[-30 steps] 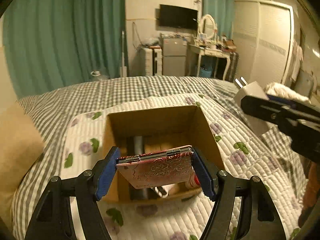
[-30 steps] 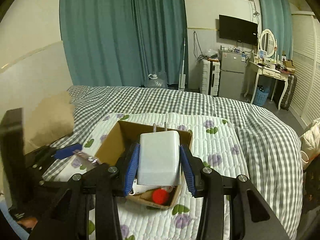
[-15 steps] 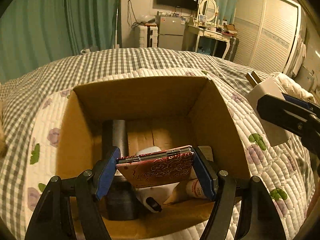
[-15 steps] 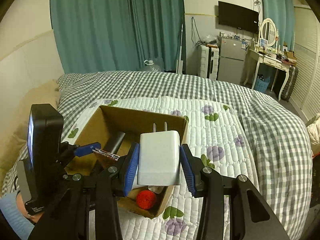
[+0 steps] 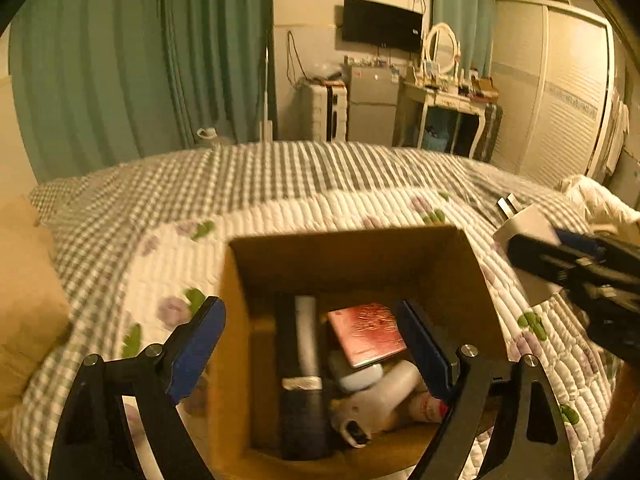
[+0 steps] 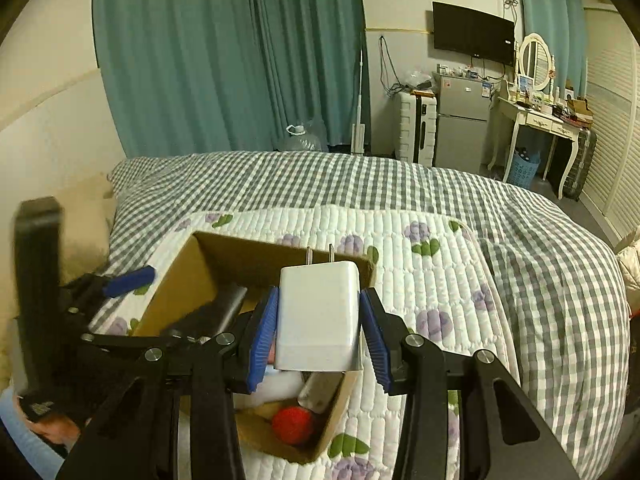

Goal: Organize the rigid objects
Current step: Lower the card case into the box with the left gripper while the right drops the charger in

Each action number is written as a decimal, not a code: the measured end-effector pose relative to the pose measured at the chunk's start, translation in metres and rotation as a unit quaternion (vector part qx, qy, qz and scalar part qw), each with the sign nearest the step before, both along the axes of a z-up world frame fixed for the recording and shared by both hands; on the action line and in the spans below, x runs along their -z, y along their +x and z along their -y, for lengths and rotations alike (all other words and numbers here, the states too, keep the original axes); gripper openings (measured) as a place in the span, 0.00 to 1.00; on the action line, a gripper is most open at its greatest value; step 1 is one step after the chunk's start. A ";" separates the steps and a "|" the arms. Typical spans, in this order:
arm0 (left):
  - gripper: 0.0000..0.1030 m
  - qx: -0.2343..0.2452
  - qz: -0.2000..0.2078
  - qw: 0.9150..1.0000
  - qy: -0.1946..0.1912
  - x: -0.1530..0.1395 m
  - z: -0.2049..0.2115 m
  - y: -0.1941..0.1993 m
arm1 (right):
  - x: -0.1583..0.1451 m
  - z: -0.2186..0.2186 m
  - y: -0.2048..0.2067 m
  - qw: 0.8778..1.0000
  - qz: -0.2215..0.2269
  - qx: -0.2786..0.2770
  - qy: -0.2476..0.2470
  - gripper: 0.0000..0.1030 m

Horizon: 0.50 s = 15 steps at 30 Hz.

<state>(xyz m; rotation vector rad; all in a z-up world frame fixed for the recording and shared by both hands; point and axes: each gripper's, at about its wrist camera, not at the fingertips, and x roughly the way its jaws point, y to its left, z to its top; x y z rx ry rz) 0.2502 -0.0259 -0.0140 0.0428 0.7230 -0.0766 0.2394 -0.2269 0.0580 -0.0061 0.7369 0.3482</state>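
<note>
An open cardboard box (image 5: 236, 320) sits on the quilted bed. My left gripper (image 5: 312, 352) is open and empty above it. The red patterned case (image 5: 370, 334) lies inside, on top of a white bottle (image 5: 380, 400), beside a dark cylinder (image 5: 304, 344). My right gripper (image 6: 320, 340) is shut on a white plug charger (image 6: 318, 312), prongs pointing away, held over the box's right side (image 6: 176, 292). A red ball (image 6: 294, 426) lies in the box. The charger also shows in the left wrist view (image 5: 528, 226).
The box stands on a white flowered quilt (image 6: 420, 272) over a grey checked bedspread (image 6: 360, 184). A tan pillow (image 5: 24, 300) lies to the left. Beyond the bed are curtains, a small fridge (image 6: 460, 124) and a dressing table (image 6: 536, 120).
My left gripper opened and released the red case, which dropped into the box; the gripper then pulled back and up. My right gripper moved a little closer over the box with the charger.
</note>
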 end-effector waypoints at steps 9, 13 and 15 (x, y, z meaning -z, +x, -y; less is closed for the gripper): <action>0.90 -0.015 0.021 1.000 0.016 0.001 -0.027 -0.001 | 0.051 -0.039 0.037 0.998 -0.042 -0.014 -0.050 0.40; 0.91 -0.020 0.020 1.000 0.012 0.011 -0.034 0.002 | 0.069 -0.046 0.045 0.996 -0.049 -0.007 -0.071 0.40; 0.91 -0.019 0.017 1.000 0.008 0.016 -0.037 0.003 | 0.071 -0.045 0.046 0.997 -0.035 0.000 -0.072 0.40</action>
